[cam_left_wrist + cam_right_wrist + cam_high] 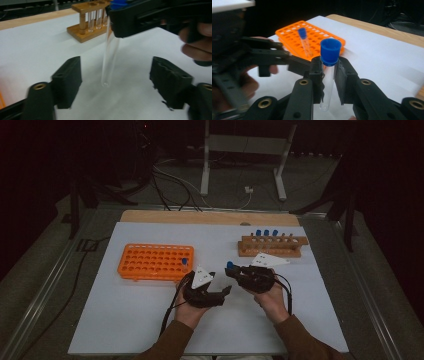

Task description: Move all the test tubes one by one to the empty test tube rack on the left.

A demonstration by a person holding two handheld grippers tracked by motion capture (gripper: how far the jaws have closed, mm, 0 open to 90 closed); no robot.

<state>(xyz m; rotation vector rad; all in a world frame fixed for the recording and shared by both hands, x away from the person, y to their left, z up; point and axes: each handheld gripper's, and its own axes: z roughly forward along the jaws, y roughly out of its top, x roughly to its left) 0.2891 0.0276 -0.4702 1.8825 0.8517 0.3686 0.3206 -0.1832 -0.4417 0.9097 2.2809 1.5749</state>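
Test tube, clear glass with a blue cap, sits clamped upright between the jaws of my right gripper; the pads press on the glass just below the cap, and the rounded bottom hangs free above the white table. From above, my right gripper is right of centre on the near half of the table, with the blue cap showing at its tip. My left gripper lies just beside it on the left, its jaws pointing right toward the tube. In the left gripper view, the tube hangs between my left jaws, which stand apart on either side without touching it, so my left gripper is open around the glass. Further left on the table stands the orange rack, with one blue-capped tube at its right end. At the far right stands the wooden rack, carrying three more blue-capped tubes
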